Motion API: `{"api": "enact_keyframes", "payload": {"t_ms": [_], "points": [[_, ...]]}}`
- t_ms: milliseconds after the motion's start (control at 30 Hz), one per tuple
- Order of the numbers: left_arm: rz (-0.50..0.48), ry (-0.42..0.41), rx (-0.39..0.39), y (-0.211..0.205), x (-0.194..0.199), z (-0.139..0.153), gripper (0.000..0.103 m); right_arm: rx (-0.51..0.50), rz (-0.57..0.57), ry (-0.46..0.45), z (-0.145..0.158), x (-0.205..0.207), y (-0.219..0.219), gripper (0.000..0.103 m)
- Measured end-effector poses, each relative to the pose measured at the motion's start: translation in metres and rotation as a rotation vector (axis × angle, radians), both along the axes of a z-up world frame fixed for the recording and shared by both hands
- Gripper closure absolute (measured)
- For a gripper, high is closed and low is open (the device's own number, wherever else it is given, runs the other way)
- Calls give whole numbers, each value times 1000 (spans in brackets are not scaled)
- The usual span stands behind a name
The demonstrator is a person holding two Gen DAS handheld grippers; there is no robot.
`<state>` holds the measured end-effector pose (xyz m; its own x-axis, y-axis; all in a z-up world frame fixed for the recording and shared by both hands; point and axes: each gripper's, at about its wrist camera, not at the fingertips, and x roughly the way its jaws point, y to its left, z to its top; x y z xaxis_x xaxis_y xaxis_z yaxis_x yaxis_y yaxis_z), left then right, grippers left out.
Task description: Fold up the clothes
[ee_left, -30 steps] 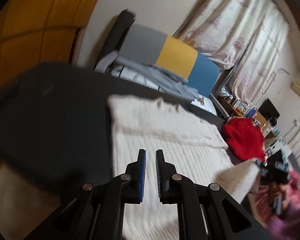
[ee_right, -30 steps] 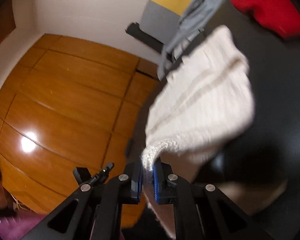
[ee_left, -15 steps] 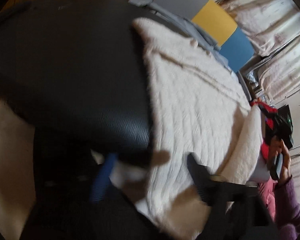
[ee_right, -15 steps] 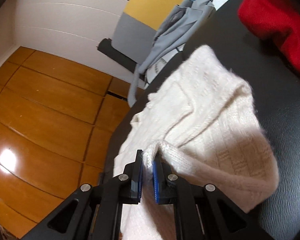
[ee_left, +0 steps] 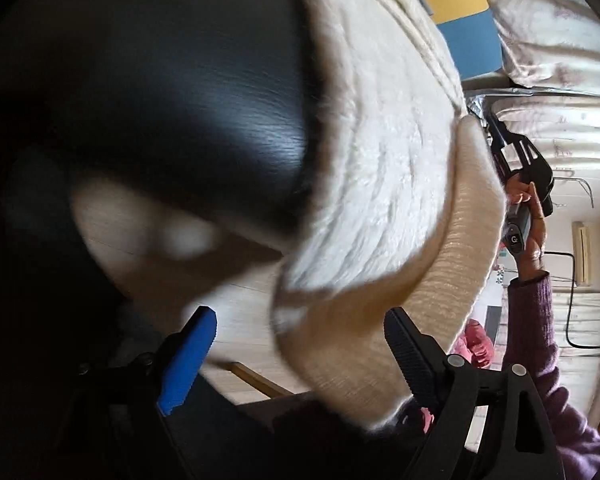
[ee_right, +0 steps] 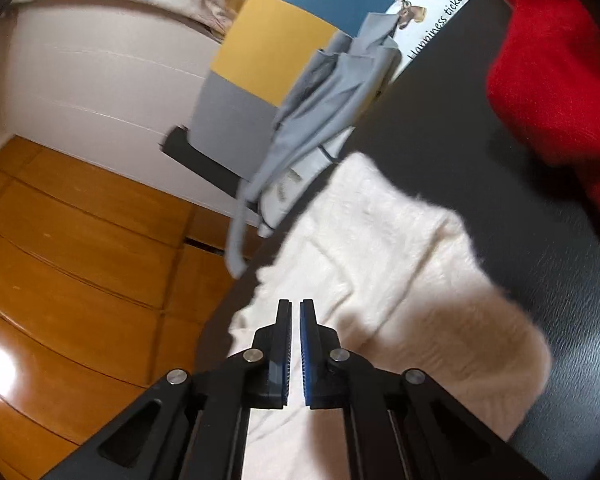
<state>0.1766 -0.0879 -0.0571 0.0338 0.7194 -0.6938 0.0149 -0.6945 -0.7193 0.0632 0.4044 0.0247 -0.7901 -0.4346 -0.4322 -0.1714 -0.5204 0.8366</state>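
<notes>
Lying on the black table (ee_right: 452, 128), the cream knitted sweater (ee_right: 380, 264) spreads from the table's near edge toward the middle, and in the left wrist view its ribbed hem (ee_left: 428, 304) hangs over that edge. The left gripper (ee_left: 296, 340) has just been opening its jaws, and they now stand wide apart; the blue pad (ee_left: 188, 356) sits left of the drooping hem and the black finger (ee_left: 408, 356) right of it, with the hem between them but neither pressing on it. Farther right in that view, a hand (ee_left: 530, 216) in a purple sleeve (ee_left: 536, 320) holds the handle of the other tool.

In the right wrist view, the orange wooden floor (ee_right: 80, 264) fills the left side. The right gripper (ee_right: 295, 312) hovers over the sweater with its jaws drawn together and nothing caught between the pads. Beyond it, a grey garment (ee_right: 324, 104) drapes off the table's far edge, and a red garment (ee_right: 556, 80) lies at the right.
</notes>
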Motion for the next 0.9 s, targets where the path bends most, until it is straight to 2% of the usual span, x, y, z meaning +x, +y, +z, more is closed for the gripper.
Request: {"api": "enact_keyframes", "payload": {"t_ms": [67, 100, 167, 267, 333, 367, 433, 500, 533, 567, 600, 667, 733, 767, 800, 900], "points": [[-30, 24, -43, 13, -3, 3, 16, 63, 72, 11, 12, 5, -10, 96], [-44, 53, -54, 19, -4, 6, 16, 111, 112, 17, 19, 9, -17, 88], [-42, 78, -59, 25, -6, 11, 16, 272, 180, 8, 33, 23, -33, 73], [-13, 82, -52, 28, -10, 15, 16, 505, 260, -5, 44, 45, -51, 72], [27, 54, -34, 27, -14, 14, 16, 663, 319, -31, 45, 51, -63, 69], [45, 33, -25, 26, -14, 13, 16, 701, 337, -51, 42, 53, -64, 68], [72, 17, -19, 24, -12, 13, 16, 709, 389, -112, 27, 47, -67, 68], [90, 17, -29, 21, -7, 17, 20, 593, 442, -139, 11, 39, -70, 68], [96, 18, -34, 20, -5, 20, 27, 533, 473, -140, 2, 37, -72, 68], [89, 19, -54, 20, -5, 24, 30, 481, 498, -144, -6, 35, -74, 79], [83, 19, -74, 19, -4, 28, 37, 489, 494, -164, -13, 34, -78, 88], [81, -17, -80, 19, -3, 31, 49, 487, 441, -172, -17, 37, -75, 94], [66, -52, -88, 18, -1, 38, 71, 450, 381, -169, -18, 39, -67, 96], [53, -63, -99, 18, 1, 43, 76, 429, 365, -168, -20, 41, -63, 96], [40, -72, -110, 17, 3, 47, 89, 407, 350, -167, -22, 43, -59, 96], [-15, 50, -165, 30, 0, 82, 91, 360, 332, -159, -25, 55, -51, 96]]}}
